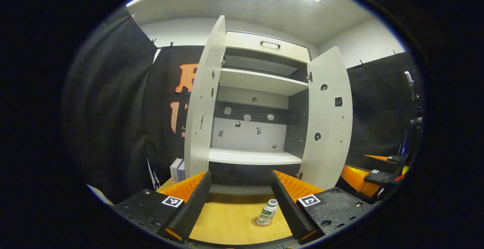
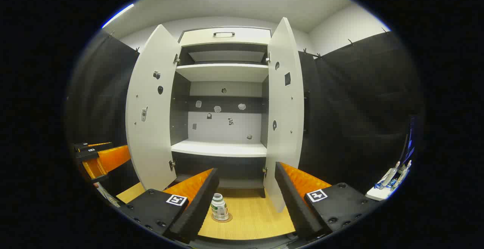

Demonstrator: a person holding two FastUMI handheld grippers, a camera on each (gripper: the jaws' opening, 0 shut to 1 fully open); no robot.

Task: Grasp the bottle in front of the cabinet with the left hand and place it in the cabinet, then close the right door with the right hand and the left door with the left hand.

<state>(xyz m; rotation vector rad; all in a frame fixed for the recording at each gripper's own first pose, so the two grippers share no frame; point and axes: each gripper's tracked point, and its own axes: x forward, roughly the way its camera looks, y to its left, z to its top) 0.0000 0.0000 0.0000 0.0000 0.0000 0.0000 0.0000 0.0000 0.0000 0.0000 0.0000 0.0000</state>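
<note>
The cabinet (image 1: 257, 158) stands at the far side of the wooden table (image 1: 230, 222) with both doors swung wide toward the viewer, the left door (image 1: 202, 105) and the right door (image 1: 329, 120) leaving a broad gap between their near edges. Inside, the lower shelf (image 1: 253, 156) is bare, with open room above it up to the next shelf (image 1: 261, 81). The bottle (image 1: 267, 213) stands upright on a small round mat on the table, in front of the cabinet and near the right door's lower edge. The left gripper (image 1: 238, 200) is spread wide and holds nothing; the bottle sits just inside its right finger, not touched. The right gripper (image 2: 245, 200) is likewise wide open and empty, with the bottle (image 2: 219, 207) close beside its left finger.
</note>
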